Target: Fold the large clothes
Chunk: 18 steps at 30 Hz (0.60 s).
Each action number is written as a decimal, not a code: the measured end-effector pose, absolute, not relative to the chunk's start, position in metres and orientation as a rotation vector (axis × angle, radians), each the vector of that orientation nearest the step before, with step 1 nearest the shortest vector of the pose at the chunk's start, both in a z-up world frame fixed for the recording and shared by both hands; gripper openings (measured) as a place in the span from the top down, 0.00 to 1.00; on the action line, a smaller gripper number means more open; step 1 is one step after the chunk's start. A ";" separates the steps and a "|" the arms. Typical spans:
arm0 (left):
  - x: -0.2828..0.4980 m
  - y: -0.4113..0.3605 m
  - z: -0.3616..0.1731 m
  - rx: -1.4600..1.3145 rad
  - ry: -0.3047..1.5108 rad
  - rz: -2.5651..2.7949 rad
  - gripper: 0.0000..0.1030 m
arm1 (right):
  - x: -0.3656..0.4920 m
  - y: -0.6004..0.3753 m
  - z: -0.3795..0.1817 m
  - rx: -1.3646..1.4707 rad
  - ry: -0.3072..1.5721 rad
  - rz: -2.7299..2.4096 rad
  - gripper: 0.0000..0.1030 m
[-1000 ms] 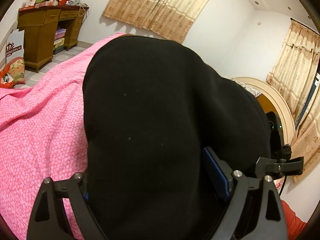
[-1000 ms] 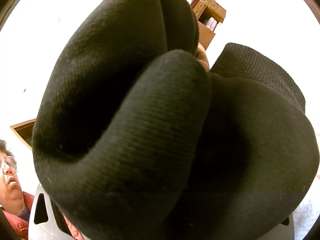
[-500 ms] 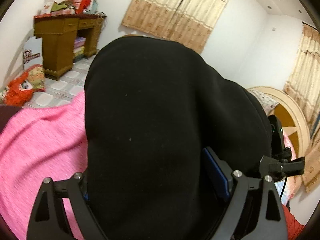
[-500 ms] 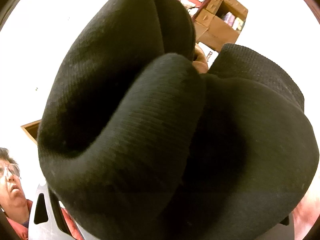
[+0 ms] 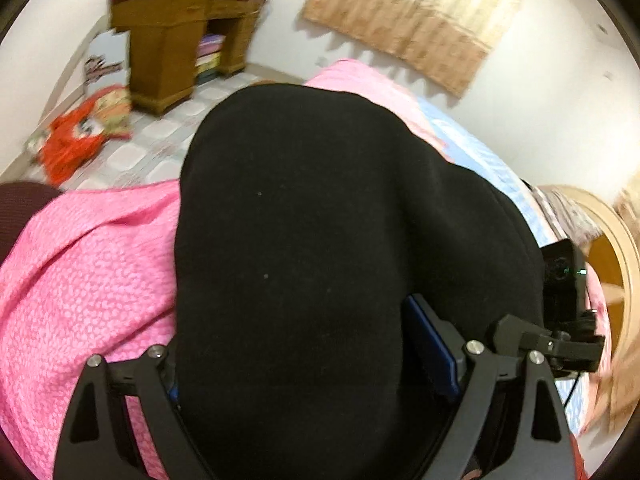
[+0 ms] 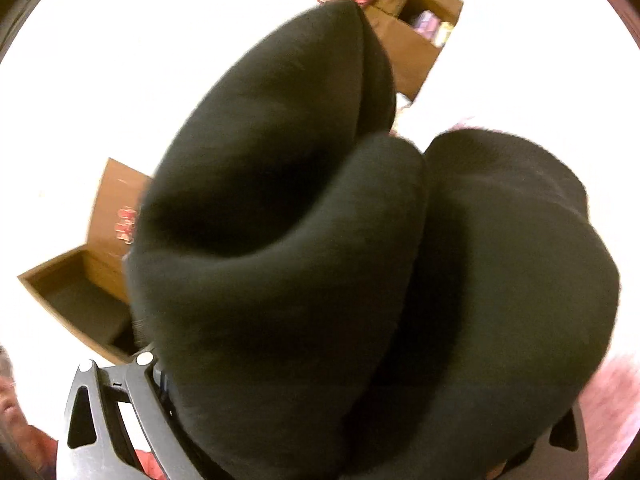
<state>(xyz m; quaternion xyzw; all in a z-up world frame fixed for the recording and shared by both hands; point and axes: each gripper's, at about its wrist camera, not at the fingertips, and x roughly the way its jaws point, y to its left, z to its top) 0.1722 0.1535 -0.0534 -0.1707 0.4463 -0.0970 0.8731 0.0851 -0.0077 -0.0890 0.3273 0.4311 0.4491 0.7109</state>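
A large black garment [image 5: 340, 248] fills the middle of the left wrist view, bunched between the fingers of my left gripper [image 5: 316, 392], which is shut on it. It hangs over a pink bedspread [image 5: 80, 272]. In the right wrist view the same black garment [image 6: 304, 264] bulges in thick folds over my right gripper [image 6: 344, 432], which is shut on it. The fingertips of both grippers are hidden by the cloth.
A wooden desk [image 5: 176, 48] stands at the far left wall with red bags [image 5: 80, 132] on the tiled floor. Beige curtains [image 5: 420, 12] hang at the back. A camera on a mount [image 5: 564, 276] sits at the right. A wooden shelf [image 6: 80, 296] shows in the right wrist view.
Both grippers have swung with the garment still held. The left view now tilts down onto the floor and bed. The right view has turned, showing more of the wooden shelf and desk.
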 end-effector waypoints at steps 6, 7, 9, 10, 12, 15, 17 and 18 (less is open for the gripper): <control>0.173 0.175 -0.069 -0.475 0.962 -0.112 0.09 | 0.130 0.008 -0.098 0.538 0.980 0.880 0.01; 0.173 0.173 -0.069 -0.465 0.965 -0.107 0.08 | 0.129 0.003 -0.097 0.554 0.987 0.879 0.01; 0.173 0.166 -0.066 -0.427 0.962 -0.102 0.05 | 0.123 -0.008 -0.098 0.574 0.992 0.875 0.01; 0.172 0.161 -0.063 -0.392 0.954 -0.108 0.04 | 0.117 -0.013 -0.095 0.582 0.999 0.871 0.01; 0.167 0.153 -0.059 -0.328 0.933 -0.113 0.02 | 0.097 -0.036 -0.085 0.616 1.000 0.859 0.01; 0.168 0.150 -0.060 -0.300 0.936 -0.107 0.02 | 0.069 -0.067 -0.056 0.623 0.968 0.803 0.01; 0.168 0.148 -0.059 -0.282 0.937 -0.107 0.01 | 0.052 -0.094 -0.050 0.595 0.953 0.764 0.01; 0.167 0.146 -0.059 -0.270 0.932 -0.105 0.01 | 0.043 -0.102 -0.039 0.566 0.942 0.732 0.01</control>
